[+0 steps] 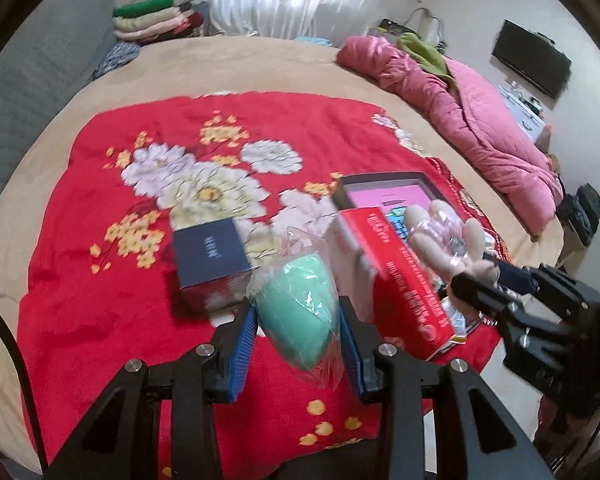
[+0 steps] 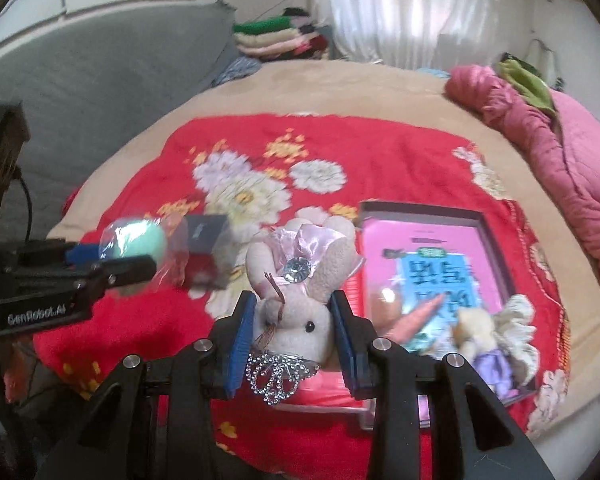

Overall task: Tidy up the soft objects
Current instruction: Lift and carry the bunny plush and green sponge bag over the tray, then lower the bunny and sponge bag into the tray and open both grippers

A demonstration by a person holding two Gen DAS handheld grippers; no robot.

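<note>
Motion blur smears the print on the red cardboard box (image 1: 400, 280) and the dark blue box (image 1: 210, 254) lying on the red flowered blanket (image 1: 100, 280). Only the right wrist view shows the small plush doll in a purple dress (image 2: 488, 356) in the open pink-lined tray (image 2: 420, 240). The left gripper (image 1: 298, 344) points steeply down above the bed, jaws closed on a mint-green soft egg in clear wrapping (image 1: 300, 312). The right gripper (image 2: 294, 344), tilted likewise, has its jaws clamped on a beige plush rabbit with a pink bow (image 2: 300, 300), held clear of the blanket.
</note>
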